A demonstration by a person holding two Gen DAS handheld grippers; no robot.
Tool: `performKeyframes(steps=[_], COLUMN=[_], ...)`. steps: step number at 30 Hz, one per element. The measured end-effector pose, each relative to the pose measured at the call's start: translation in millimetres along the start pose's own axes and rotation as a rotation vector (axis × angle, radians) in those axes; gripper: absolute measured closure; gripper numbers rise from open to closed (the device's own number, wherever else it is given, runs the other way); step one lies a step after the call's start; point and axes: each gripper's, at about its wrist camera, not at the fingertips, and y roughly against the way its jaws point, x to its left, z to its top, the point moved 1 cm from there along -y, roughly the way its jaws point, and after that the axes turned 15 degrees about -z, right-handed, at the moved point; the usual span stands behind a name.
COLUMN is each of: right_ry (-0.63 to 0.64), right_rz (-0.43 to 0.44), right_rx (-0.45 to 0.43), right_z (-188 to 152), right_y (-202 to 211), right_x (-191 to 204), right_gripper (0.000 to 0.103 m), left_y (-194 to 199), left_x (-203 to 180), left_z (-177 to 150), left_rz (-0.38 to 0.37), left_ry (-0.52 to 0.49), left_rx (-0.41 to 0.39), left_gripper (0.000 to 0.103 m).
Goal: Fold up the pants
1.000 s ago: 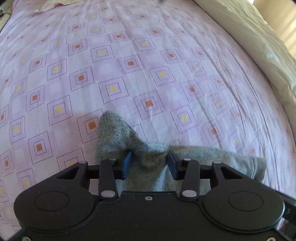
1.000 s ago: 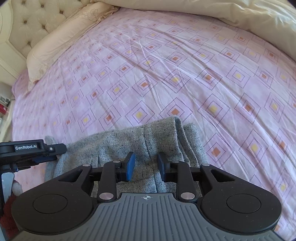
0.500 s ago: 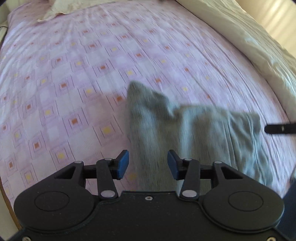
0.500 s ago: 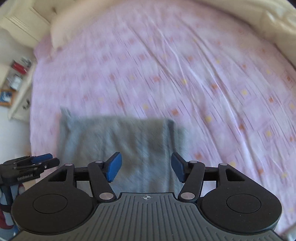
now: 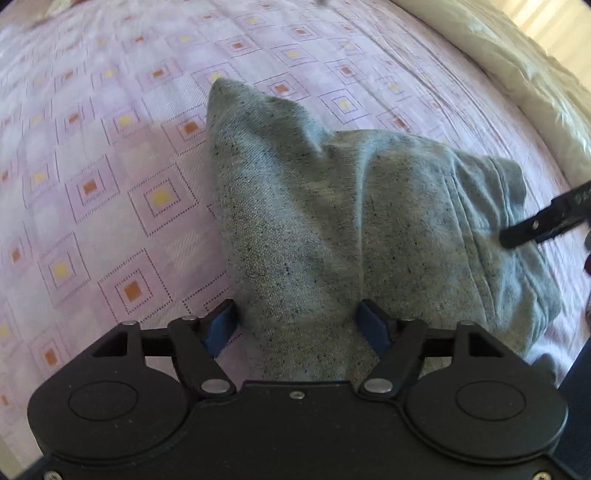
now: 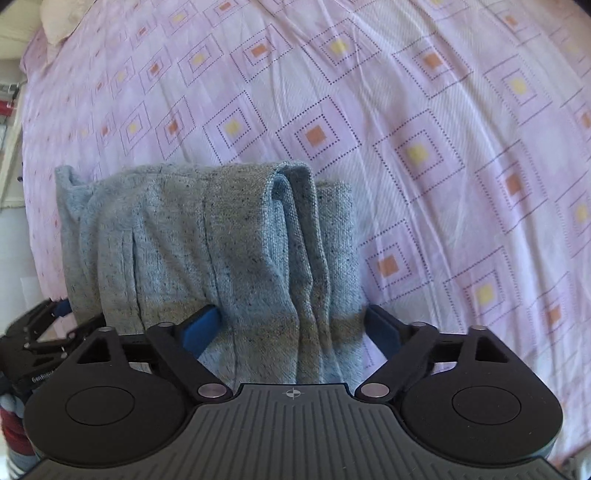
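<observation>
**Grey pants bundled on a pink bed, both claws released**

A folded bundle of grey flecked pants point(image 5: 354, 221) lies on a bed sheet point(image 5: 110, 166) of pale pink printed with dotted squares that have orange or yellow centres. The bundle sits near the bed's near edge, with wide bare sheet beyond it and to either side.

In the left wrist view, the left gripper point(image 5: 301, 325) points steeply down at the pants. Its jaws have just been opening and now stand wide; cloth lies between the blue pads, which seem not to press on it, though the near part is hidden by the gripper body. One corner of the cloth stands up in a peak. A black bar of the right gripper point(image 5: 546, 218) reaches in over the bundle's right end. A cream duvet point(image 5: 517, 66) runs along the sheet's far right edge.

In the right wrist view, the right gripper point(image 6: 291, 328) has also just been opening, with jaws spread wide astride the layered fold point(image 6: 207, 251). A pillow point(image 6: 59, 18) shows at the far left corner, cut off. At the left edge, furniture is too blurred to identify.
</observation>
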Motion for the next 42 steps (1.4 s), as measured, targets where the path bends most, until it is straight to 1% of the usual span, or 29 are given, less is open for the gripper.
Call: performKeyframes(steps=[2,4,6,7,8,9,10,11,12,13,14,15,16,17,18,20,23,24,27,28,30,33,36,37,38,39,40,41,42], right_ry=[0.013,0.041,0.084,0.103,0.109,0.116,0.127,0.133,0.140,0.151,0.166,0.183,0.198,0.205,0.211,0.222,0.242,0.250,0.261,0.263,0.255,0.244,0.249,0.241,0.225,0.191,0.151,0.121,0.107], right_rz=[0.009,-0.026,-0.069,-0.085,-0.093,-0.094,-0.087,-0.077,-0.056,-0.040,-0.041,-0.039,-0.037,-0.035,-0.032,-0.019,0.000,0.013,0.057,0.077,0.121,0.197,0.231,0.230,0.204,0.156,0.091,0.032,-0.006], right_rx=[0.006,-0.002,-0.011,-0.015,-0.025,-0.043,-0.065,-0.086,-0.110,-0.136,-0.165,-0.195,-0.227,-0.259,-0.292,-0.348,-0.419,-0.435,-0.488,-0.501,-0.527,-0.540,-0.562,-0.570,-0.572,-0.573,-0.584,-0.609,-0.632], right_z=[1,-1,-5,-6,-7,-9,-11,-14,-18,-22,-26,-31,-36,-42,-49,-61,-72,-58,-44,-23,-4,31,63,71,82,89,97,100,101], right_y=[-4,-8,-9,-10,-10,-8,-5,-2,2,7,12,17,23,29,36,48,64,72,86,90,97,102,96,92,84,76,66,59,56], right_x=[6,18,30,35,39,43,47,51,54,56,60,64,68,72,78,85,99,100,118,119,128,143,162,163,165,163,163,162,158], right_gripper=[0.000,0.000,0.000,0.000,0.003,0.015,0.024,0.040,0.060,0.064,0.068,0.071,0.072,0.074,0.075,0.076,0.077,0.077,0.077,0.077,0.077,0.077,0.075,0.073,0.069,0.067,0.067,0.067,0.067], left_y=[0,-3,-9,-13,-15,-16,-16,-16,-15,-12,-8,-2,2,8,14,24,40,46,69,78,96,115,131,132,130,128,125,123,120], left_x=[0,-4,-7,-8,-9,-11,-12,-11,-9,-7,-6,-4,-1,3,7,10,2,-1,-7,-5,5,27,50,57,65,74,83,91,99], left_z=[-1,-1,0,1,0,0,0,0,1,0,-1,-2,-2,-3,-4,-5,-8,-7,-1,4,17,43,70,78,85,91,95,97,96], left_rz=[-0.008,-0.004,-0.004,-0.003,0.012,0.023,0.027,0.022,0.012,0.005,0.004,0.001,-0.014,-0.027,-0.051,-0.075,-0.069,-0.056,-0.009,0.002,0.013,0.039,0.070,0.081,0.097,0.134,0.180,0.224,0.251], left_ry=[0.001,-0.020,-0.032,-0.040,-0.050,-0.057,-0.057,-0.049,-0.036,-0.016,0.002,0.020,0.048,0.078,0.103,0.136,0.105,0.086,0.036,0.031,0.040,0.073,0.112,0.130,0.142,0.159,0.187,0.219,0.252], left_rx=[-0.012,-0.017,-0.014,-0.009,-0.008,-0.006,-0.006,-0.008,-0.011,-0.020,-0.040,-0.063,-0.082,-0.100,-0.115,-0.152,-0.199,-0.222,-0.300,-0.319,-0.353,-0.400,-0.435,-0.443,-0.444,-0.438,-0.437,-0.442,-0.450], left_gripper=[0.023,0.016,0.004,0.002,0.002,0.002,0.002,0.002,0.003,0.005,0.016,0.036,0.043,0.053,0.067,0.082,0.084,0.084,0.084,0.084,0.084,0.084,0.083,0.082,0.075,0.068,0.068,0.070,0.071])
